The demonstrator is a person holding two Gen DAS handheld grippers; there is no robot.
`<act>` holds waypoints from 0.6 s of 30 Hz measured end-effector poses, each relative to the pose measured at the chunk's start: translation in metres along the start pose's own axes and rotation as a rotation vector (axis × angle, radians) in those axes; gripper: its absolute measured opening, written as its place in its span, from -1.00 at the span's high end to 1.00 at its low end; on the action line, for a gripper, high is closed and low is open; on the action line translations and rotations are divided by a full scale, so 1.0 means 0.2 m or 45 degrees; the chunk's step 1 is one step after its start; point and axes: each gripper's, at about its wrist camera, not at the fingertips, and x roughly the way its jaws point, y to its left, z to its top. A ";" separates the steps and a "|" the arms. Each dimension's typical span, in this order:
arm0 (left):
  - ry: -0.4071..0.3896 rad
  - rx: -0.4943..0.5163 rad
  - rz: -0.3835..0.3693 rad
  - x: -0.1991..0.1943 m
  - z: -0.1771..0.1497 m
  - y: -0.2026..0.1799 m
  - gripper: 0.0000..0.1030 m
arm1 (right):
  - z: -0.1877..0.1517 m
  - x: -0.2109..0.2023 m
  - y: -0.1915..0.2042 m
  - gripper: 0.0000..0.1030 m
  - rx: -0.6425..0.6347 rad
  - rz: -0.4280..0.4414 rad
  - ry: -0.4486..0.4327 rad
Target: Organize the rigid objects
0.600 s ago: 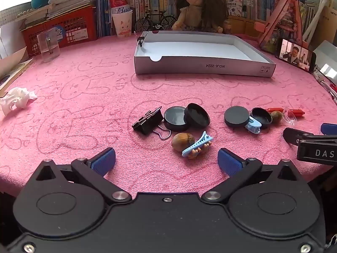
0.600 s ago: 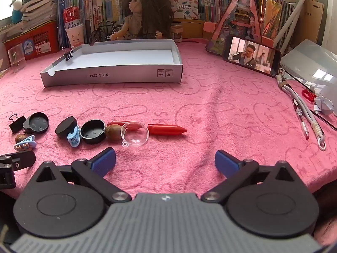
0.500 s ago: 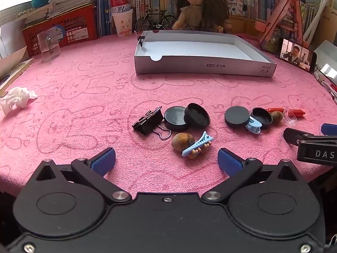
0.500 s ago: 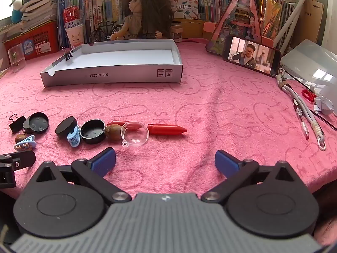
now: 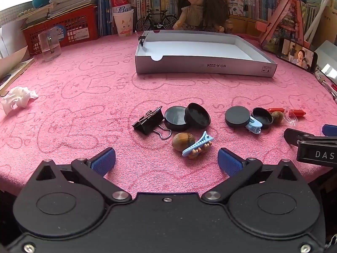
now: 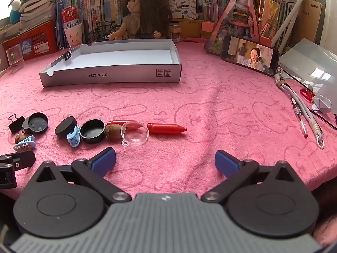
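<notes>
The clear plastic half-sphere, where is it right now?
In the right wrist view the clear plastic half-sphere lies left of centre on the pink cloth, between the acorn and the red crayon.

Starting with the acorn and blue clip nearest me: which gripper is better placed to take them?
Left, I'd say. The left gripper is open with the acorn and blue clip just ahead of its fingers; the right gripper faces bare cloth.

A doll sits behind the cloth, a phone propped to its right, crumpled tissue far left.
</notes>
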 end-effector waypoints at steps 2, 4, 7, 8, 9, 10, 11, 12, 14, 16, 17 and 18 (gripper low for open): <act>-0.001 0.000 0.000 0.00 0.00 0.00 -1.00 | 0.00 0.00 0.00 -1.00 -0.001 0.000 0.000; 0.000 0.000 0.000 0.00 0.00 0.00 -1.00 | 0.00 0.00 0.00 -1.00 -0.001 -0.001 0.000; 0.001 0.000 0.001 0.00 0.00 0.00 -1.00 | 0.00 0.00 0.00 -1.00 -0.001 -0.001 0.000; 0.001 -0.001 0.002 0.00 0.00 -0.01 -1.00 | 0.00 0.00 0.00 -1.00 -0.001 -0.001 0.000; 0.001 -0.001 0.002 0.00 0.00 -0.01 -1.00 | 0.00 0.00 0.00 -1.00 -0.001 -0.001 0.000; 0.001 -0.001 0.002 0.00 0.00 -0.01 -1.00 | 0.00 0.00 0.00 -1.00 -0.001 -0.001 0.000; 0.001 -0.001 0.002 0.00 0.00 -0.01 -1.00 | 0.00 0.00 0.00 -1.00 -0.002 0.000 0.000; 0.001 -0.001 0.002 0.00 0.00 -0.01 -1.00 | 0.00 0.00 0.00 -1.00 -0.002 -0.001 0.000; 0.001 -0.002 0.002 0.00 0.00 -0.01 -1.00 | 0.00 0.00 0.00 -1.00 -0.002 -0.001 0.001; 0.001 -0.001 0.002 0.00 0.00 -0.01 -1.00 | 0.00 0.00 0.00 -1.00 -0.002 -0.002 0.000; 0.001 -0.001 0.003 0.00 0.00 -0.01 -1.00 | 0.00 0.00 0.00 -1.00 -0.002 -0.001 0.000; 0.001 -0.002 0.003 0.00 0.00 -0.01 -1.00 | 0.00 0.00 0.00 -1.00 -0.002 -0.002 0.000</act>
